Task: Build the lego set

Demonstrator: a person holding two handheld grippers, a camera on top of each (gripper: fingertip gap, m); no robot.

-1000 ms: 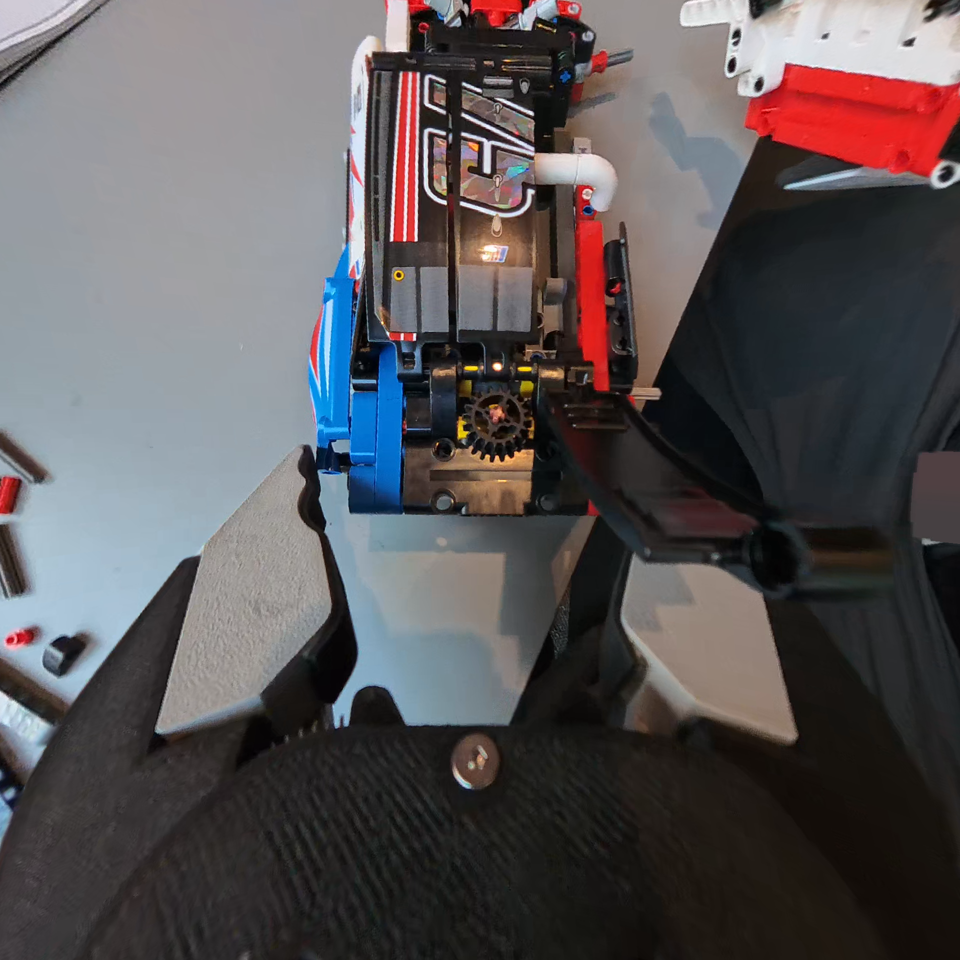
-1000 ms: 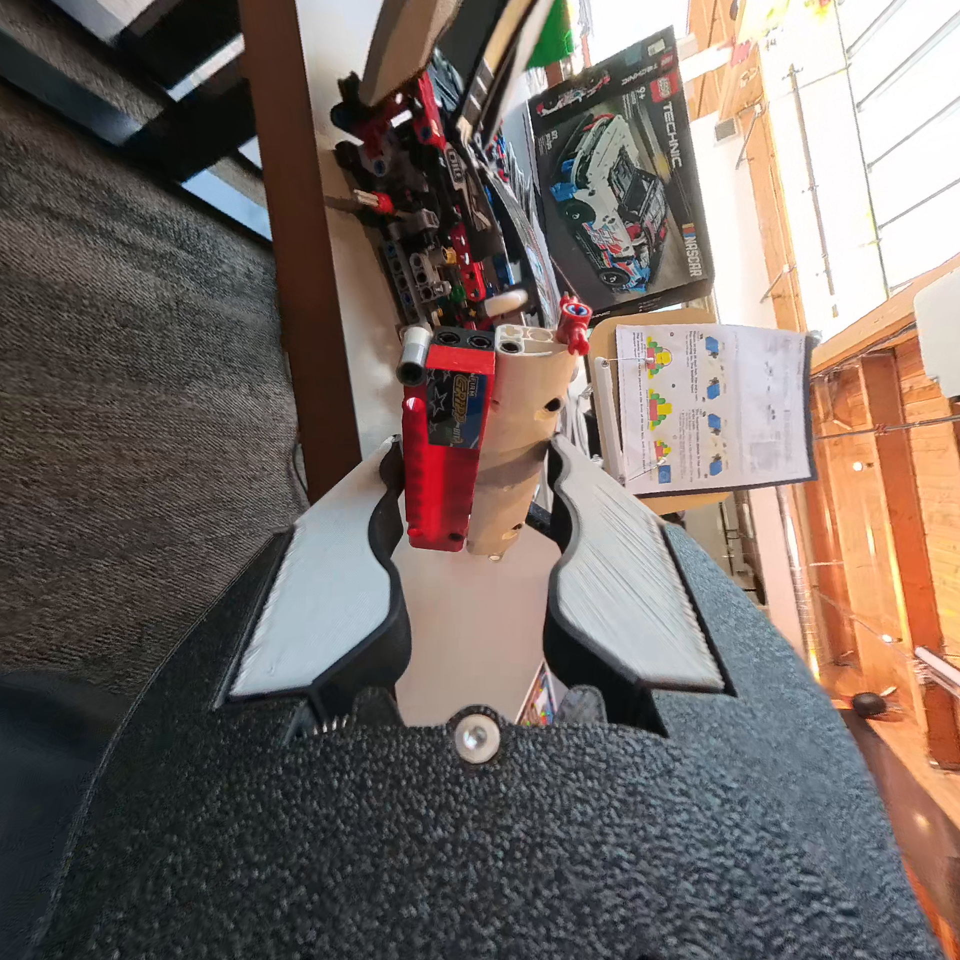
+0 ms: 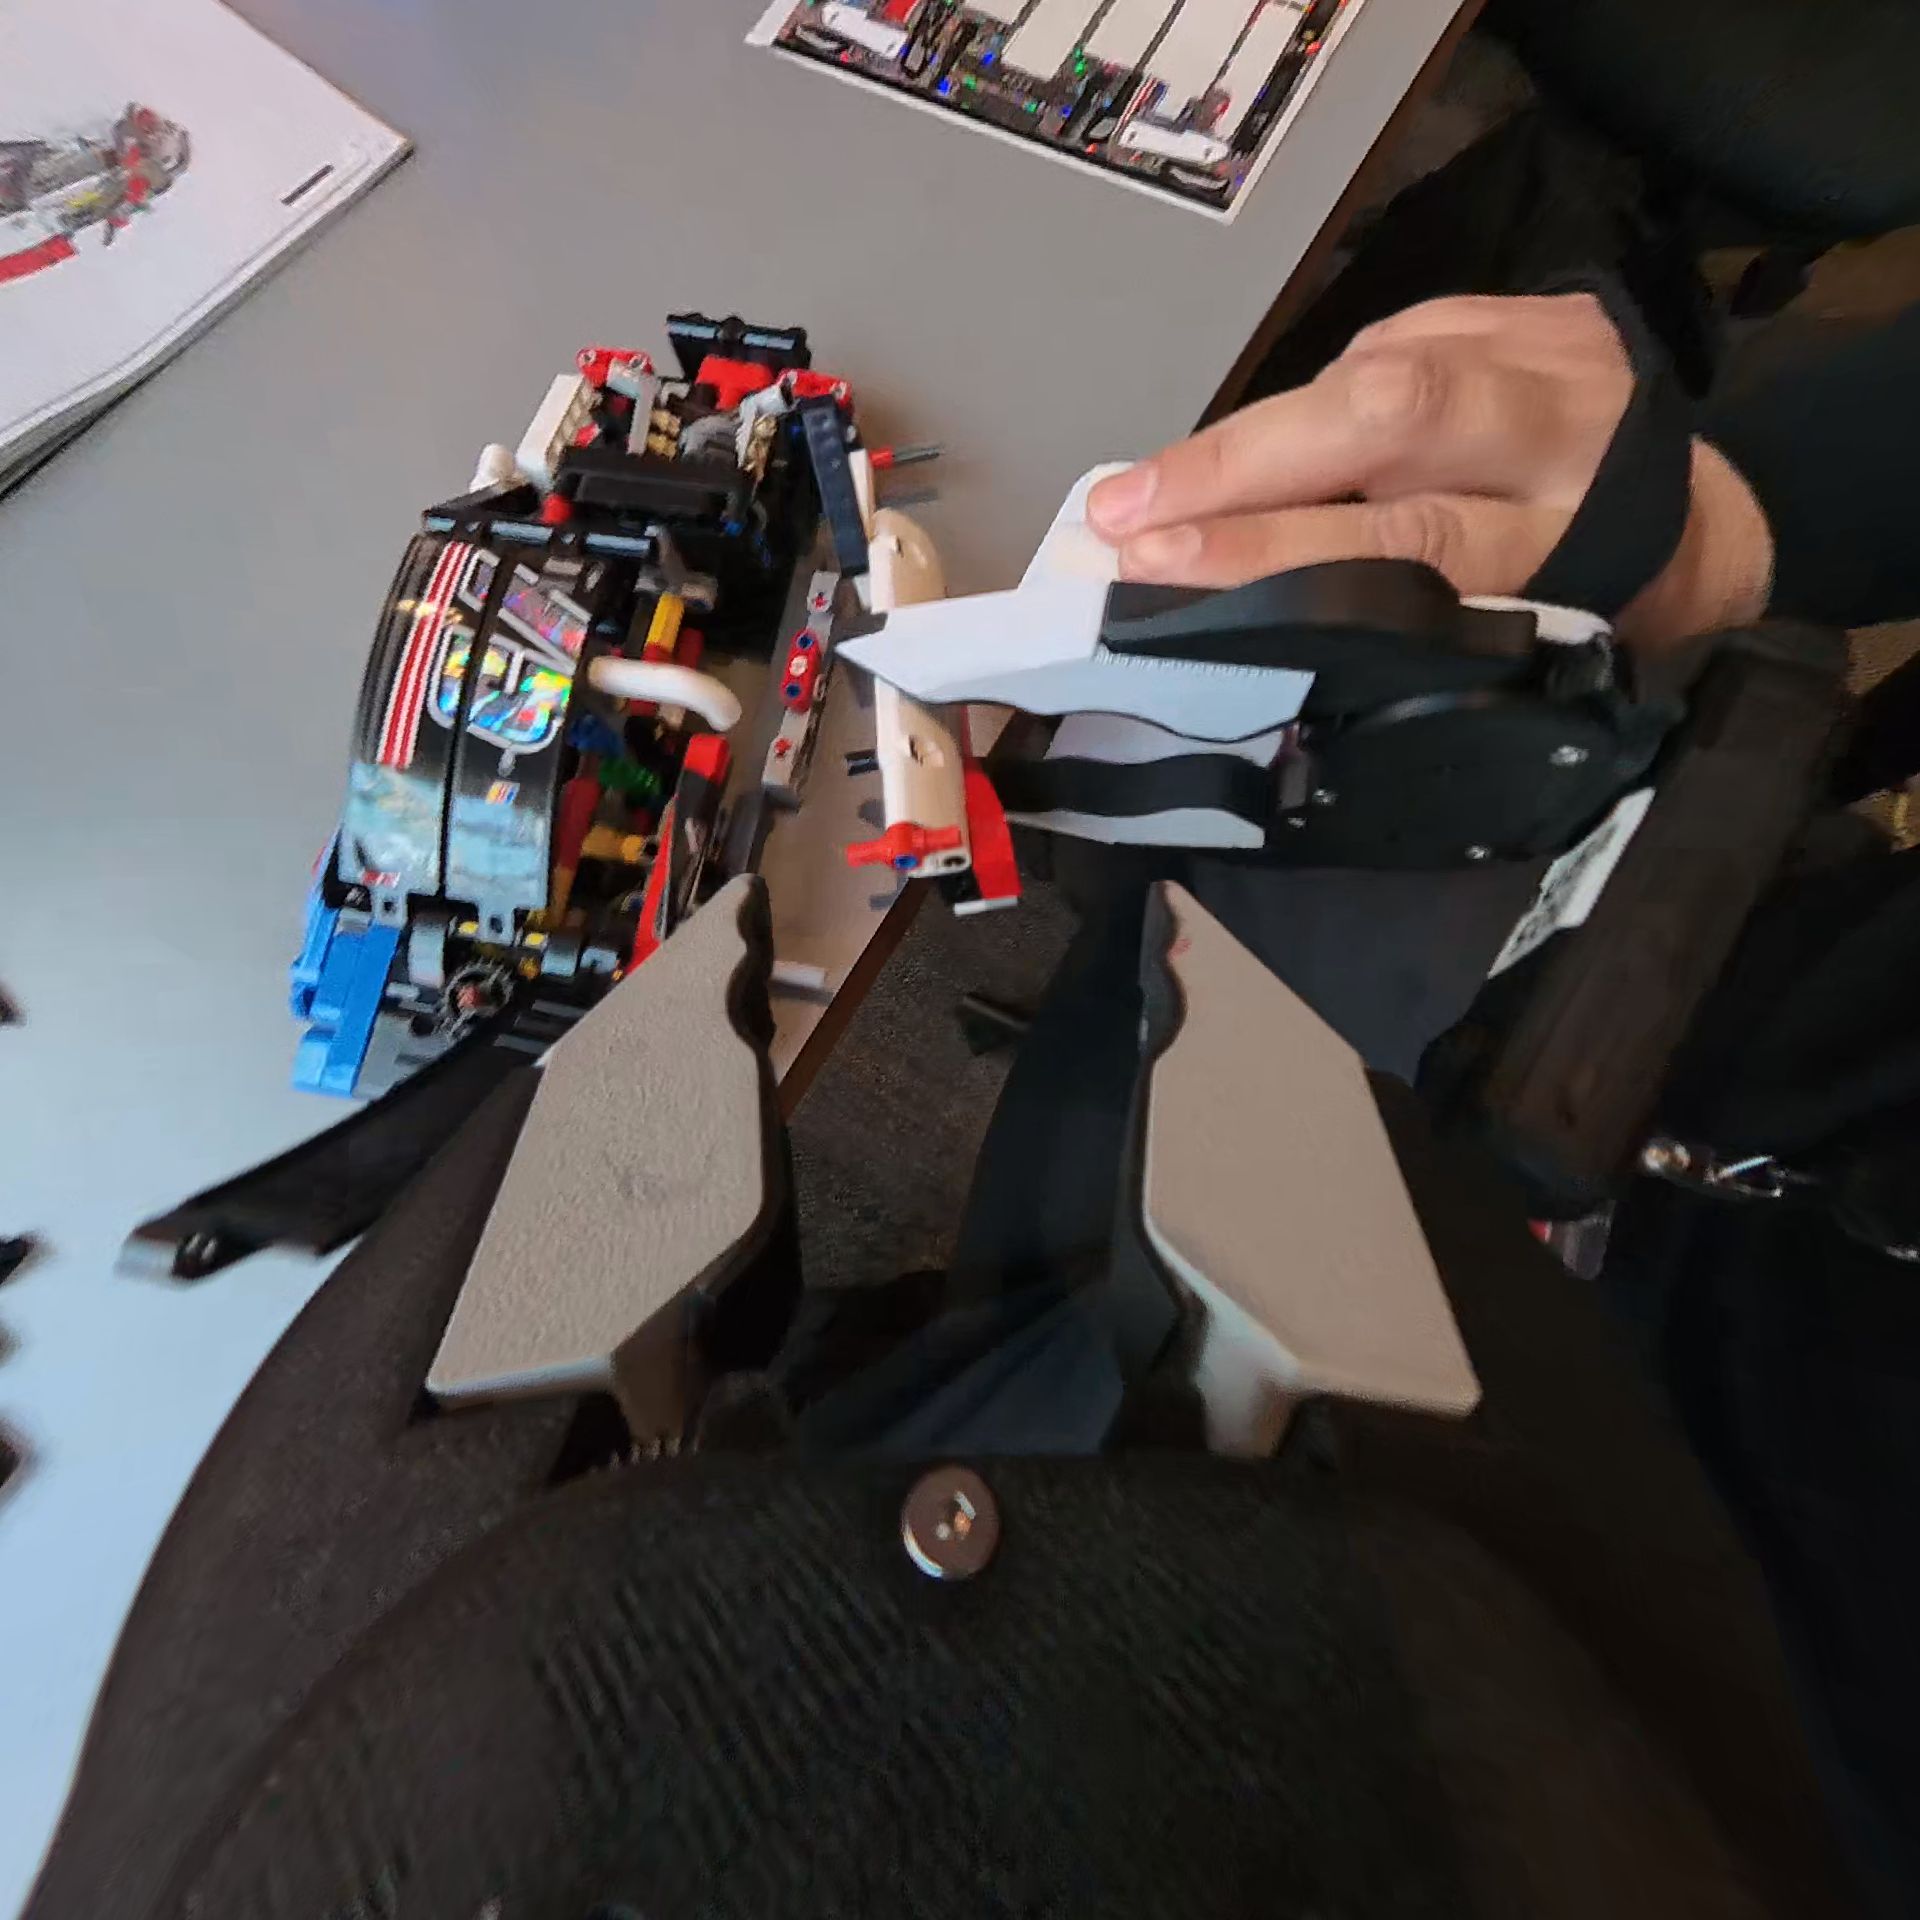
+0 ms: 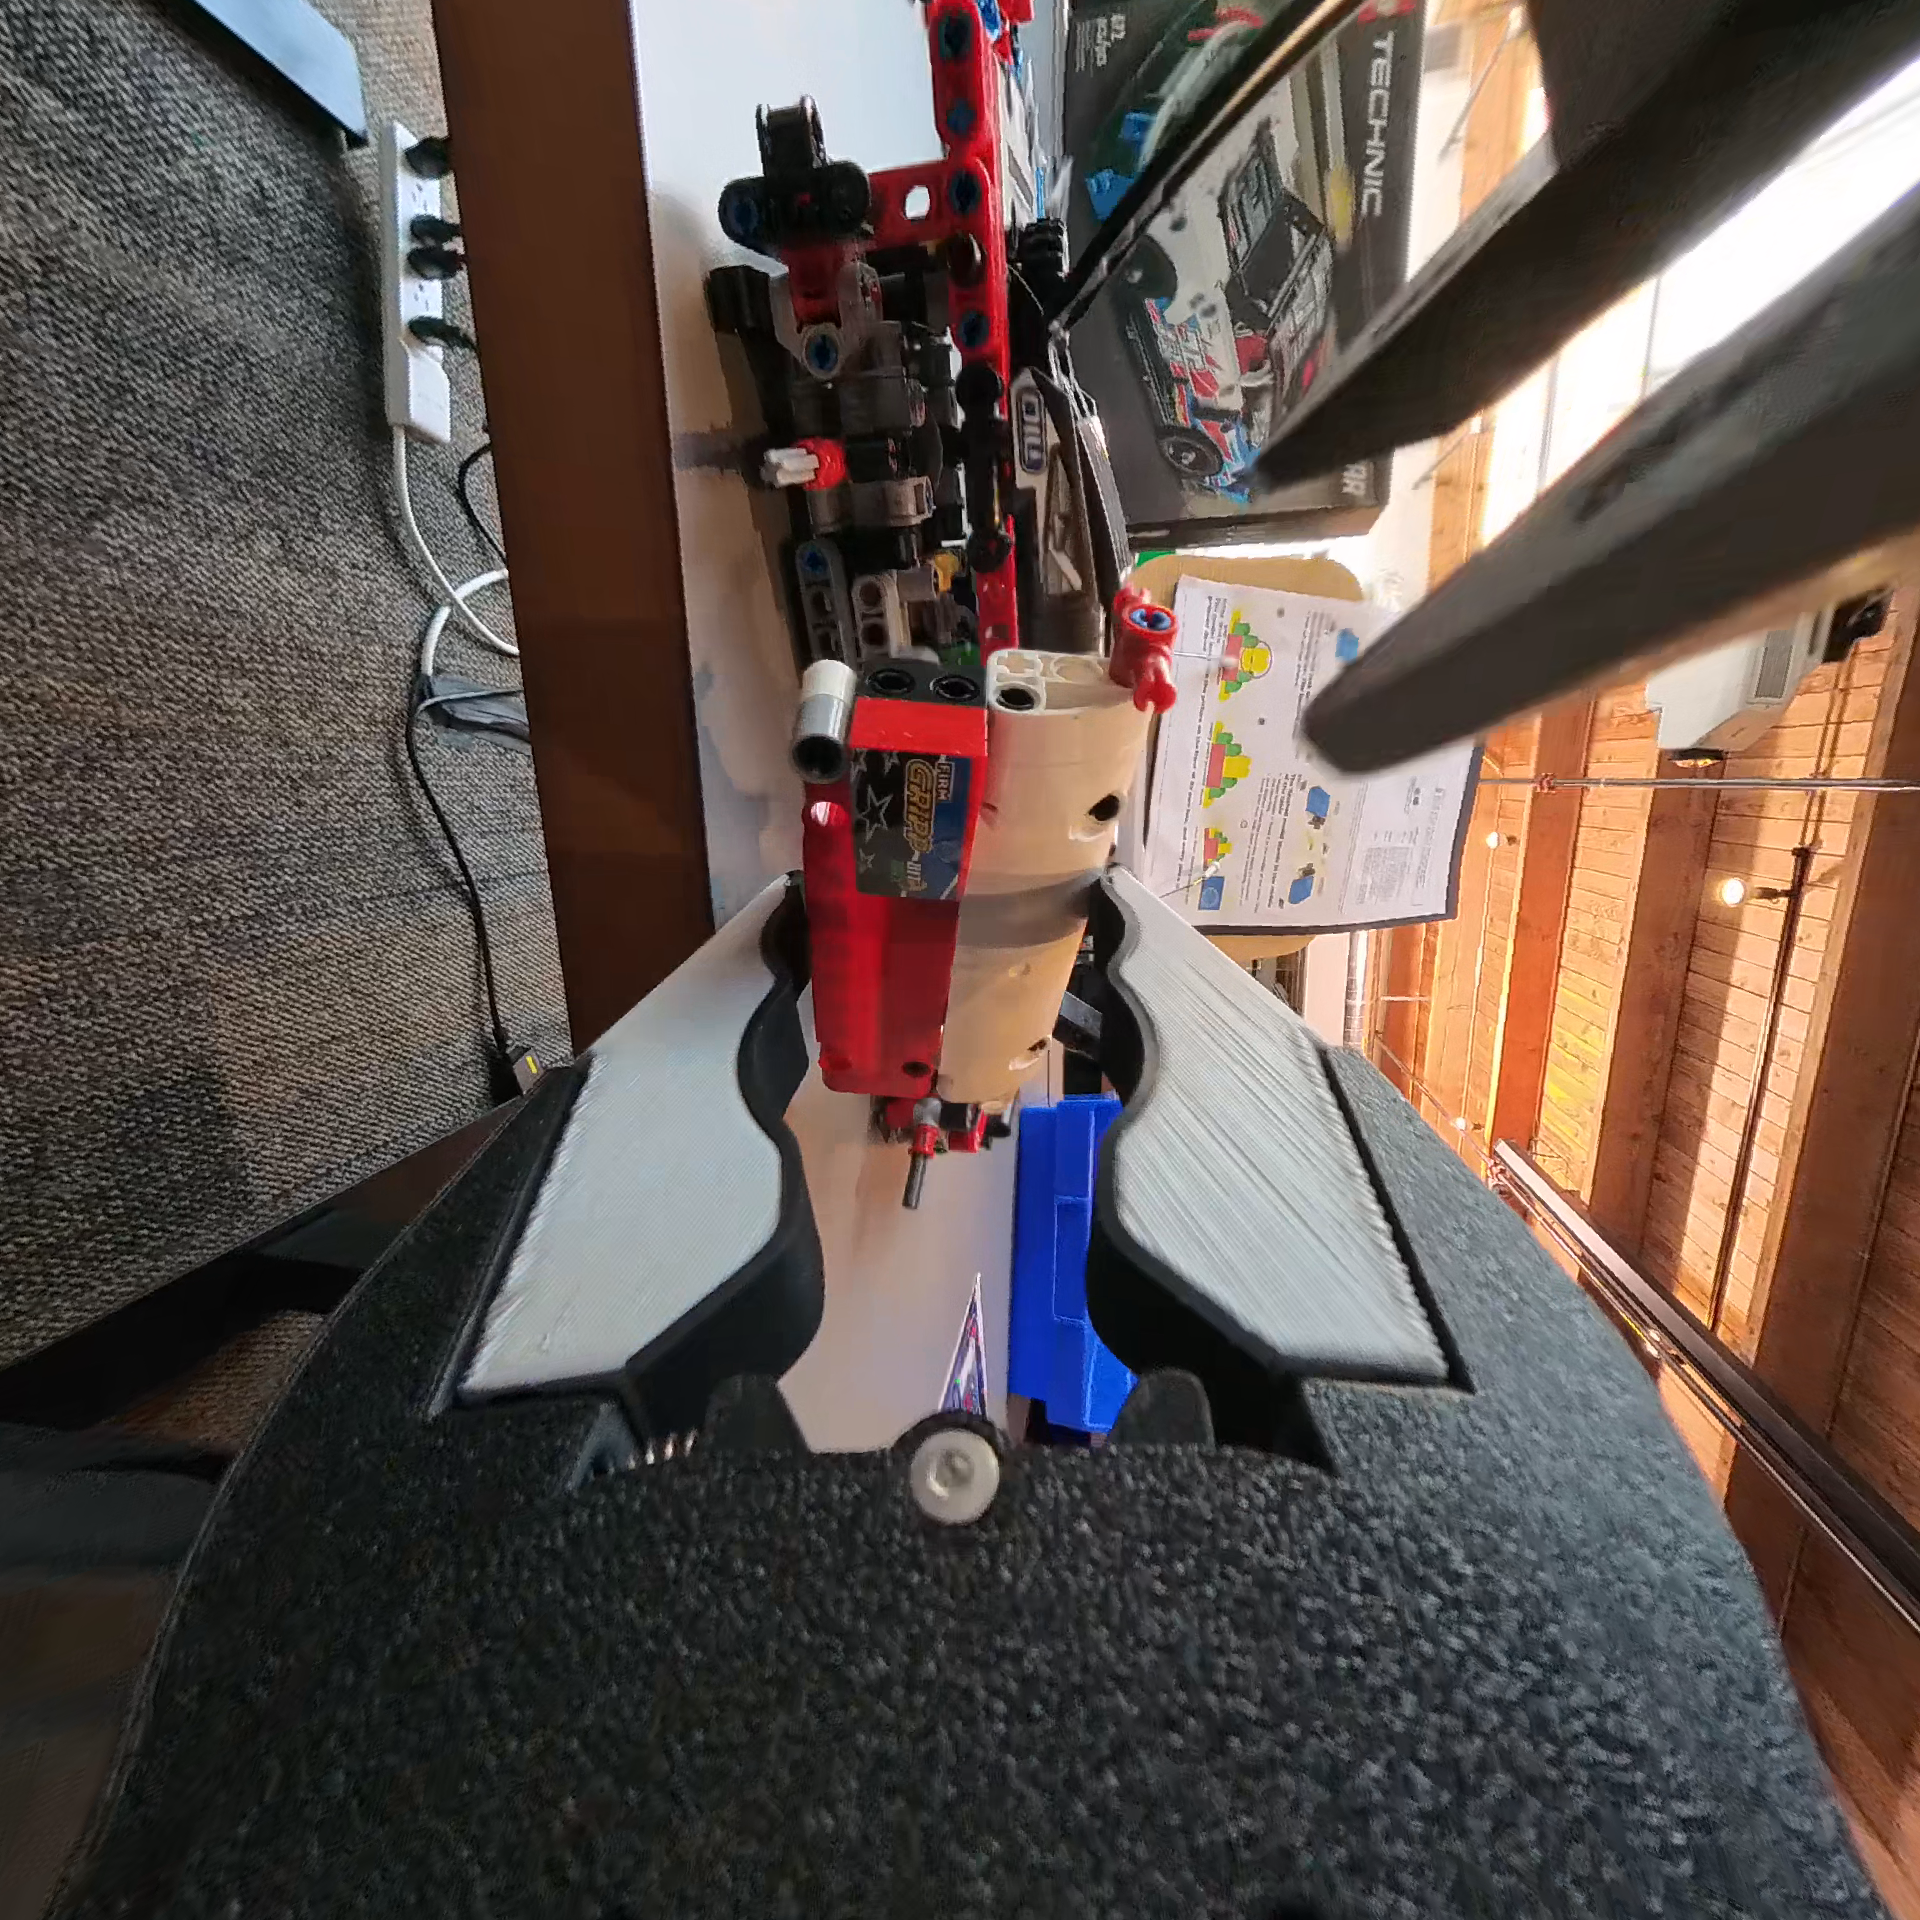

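Observation:
The partly built car (image 3: 499, 727), with a black roof, blue end and red side, lies on the grey table (image 3: 208, 623). My left gripper (image 3: 956, 914) is open and empty, hovering over the table's right edge beside the car's blue end. A black curved panel (image 3: 260, 1195) lies blurred at its lower left. My right gripper (image 3: 935, 717) is shut on a red and white sub-assembly (image 3: 920, 748) and holds it against the car's right side. In the right wrist view the right gripper (image 4: 951, 888) clamps that sub-assembly (image 4: 914, 831) in front of the car's chassis (image 4: 894, 416).
An instruction booklet (image 3: 156, 208) and a printed sheet (image 3: 1091, 94) lie at the back of the table. A hand (image 3: 1403, 468) grips the right tool. The set's box (image 4: 1247, 260) and a paper sheet (image 4: 1299, 779) stand behind. A power strip (image 4: 416, 291) lies on the carpet. The grippers' ends are close to 8 cm from one another.
My left gripper has pulled back from the car's geared end and swung right, over the table edge; the black panel now sits at its lower left. The right gripper has brought its sub-assembly closer to the car.

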